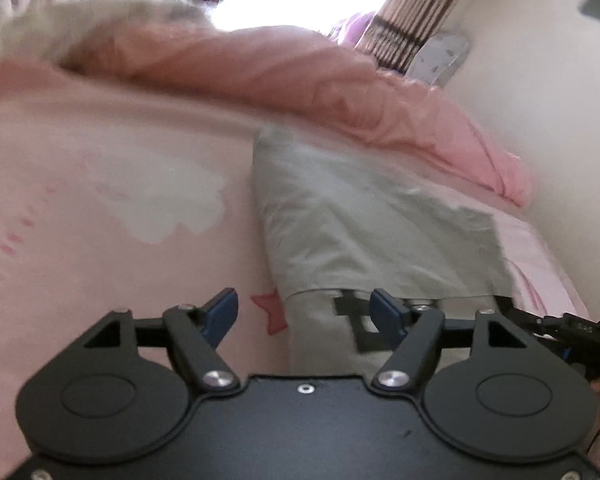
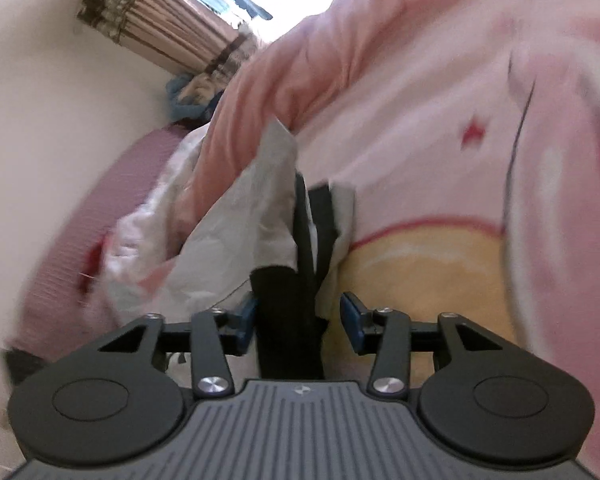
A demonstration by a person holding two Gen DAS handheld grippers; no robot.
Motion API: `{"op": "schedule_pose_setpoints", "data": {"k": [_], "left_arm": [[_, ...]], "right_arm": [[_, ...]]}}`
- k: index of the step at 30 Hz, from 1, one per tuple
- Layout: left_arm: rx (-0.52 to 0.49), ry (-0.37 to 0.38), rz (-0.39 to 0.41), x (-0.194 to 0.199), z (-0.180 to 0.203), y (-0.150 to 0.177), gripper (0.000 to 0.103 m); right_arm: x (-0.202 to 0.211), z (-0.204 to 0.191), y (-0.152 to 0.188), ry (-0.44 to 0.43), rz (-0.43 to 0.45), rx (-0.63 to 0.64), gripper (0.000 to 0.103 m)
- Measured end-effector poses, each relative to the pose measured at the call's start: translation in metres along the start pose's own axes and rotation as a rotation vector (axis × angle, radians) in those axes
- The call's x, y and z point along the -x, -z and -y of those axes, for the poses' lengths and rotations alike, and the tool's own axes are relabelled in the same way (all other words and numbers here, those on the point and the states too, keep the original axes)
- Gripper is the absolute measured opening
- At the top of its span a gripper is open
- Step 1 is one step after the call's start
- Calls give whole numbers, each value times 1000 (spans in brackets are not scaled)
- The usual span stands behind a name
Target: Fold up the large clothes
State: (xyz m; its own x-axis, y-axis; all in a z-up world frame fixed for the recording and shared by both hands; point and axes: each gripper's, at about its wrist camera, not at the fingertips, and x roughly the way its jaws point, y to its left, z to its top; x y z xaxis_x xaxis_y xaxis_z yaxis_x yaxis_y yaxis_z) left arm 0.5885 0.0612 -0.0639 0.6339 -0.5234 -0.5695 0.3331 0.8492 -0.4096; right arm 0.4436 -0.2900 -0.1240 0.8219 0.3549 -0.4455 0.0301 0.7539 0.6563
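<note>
1. The bed sheet [image 1: 100,160], pale pink with a white cloud and red stars, fills most of both views. I take it as my folding surface, since it is wide and flat.

2. A pink quilt [image 1: 300,72] lies bunched in a long ridge across the upper half of the left view and climbs through the upper middle of the right view. It looks pushed toward the wall to leave room for the folding.

3. The grey garment [image 1: 360,220] is the piece I am folding. In the left view it lies flat right of centre, its near edge running down to my fingers, with a black print showing at the lower middle. In the right view it shows as crumpled pale cloth at centre with a dark band [image 2: 288,320] hanging down between my fingers.

4. A striped curtain [image 2: 156,28] hangs by the bright window at the top of each view, well apart from the work.

5. My left gripper [image 1: 304,316] stands wide open at the bottom of its view. The garment's edge lies under its right finger, yet neither pad presses on it, so I hold nothing there.

6. My right gripper [image 2: 298,322] is partly open. The dark band sits between the pads, close against the left one and clear of the right, so I judge it not gripped. With both sides parted, the fold seems laid down.
</note>
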Motion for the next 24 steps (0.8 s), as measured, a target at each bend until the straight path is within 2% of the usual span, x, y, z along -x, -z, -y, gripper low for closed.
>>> {"op": "schedule_pose_setpoints", "data": {"k": [2, 6, 8, 10, 13, 15, 19, 21, 24], "left_arm": [[-30, -9, 22, 25, 13, 5, 72], [-140, -23, 55, 61, 55, 37, 72], [-198, -39, 72, 67, 77, 62, 72], [-231, -48, 80, 68, 88, 84, 72], [-229, -27, 36, 59, 93, 116, 72], [-208, -34, -5, 49, 91, 129, 70], [-213, -47, 15, 41, 85, 149, 70], [-216, -47, 21, 39, 84, 153, 70], [-248, -51, 27, 38, 85, 158, 70]], "right_arm": [[24, -29, 7, 84, 63, 115, 47], [59, -91, 39, 149, 155, 294, 43], [69, -112, 59, 193, 189, 354, 43], [70, -126, 74, 246, 214, 397, 38], [72, -125, 97, 308, 215, 435, 34], [65, -117, 106, 325, 185, 421, 26], [51, -101, 120, 361, 138, 401, 18], [42, -92, 125, 381, 114, 386, 7], [34, -81, 133, 397, 110, 379, 2]]}}
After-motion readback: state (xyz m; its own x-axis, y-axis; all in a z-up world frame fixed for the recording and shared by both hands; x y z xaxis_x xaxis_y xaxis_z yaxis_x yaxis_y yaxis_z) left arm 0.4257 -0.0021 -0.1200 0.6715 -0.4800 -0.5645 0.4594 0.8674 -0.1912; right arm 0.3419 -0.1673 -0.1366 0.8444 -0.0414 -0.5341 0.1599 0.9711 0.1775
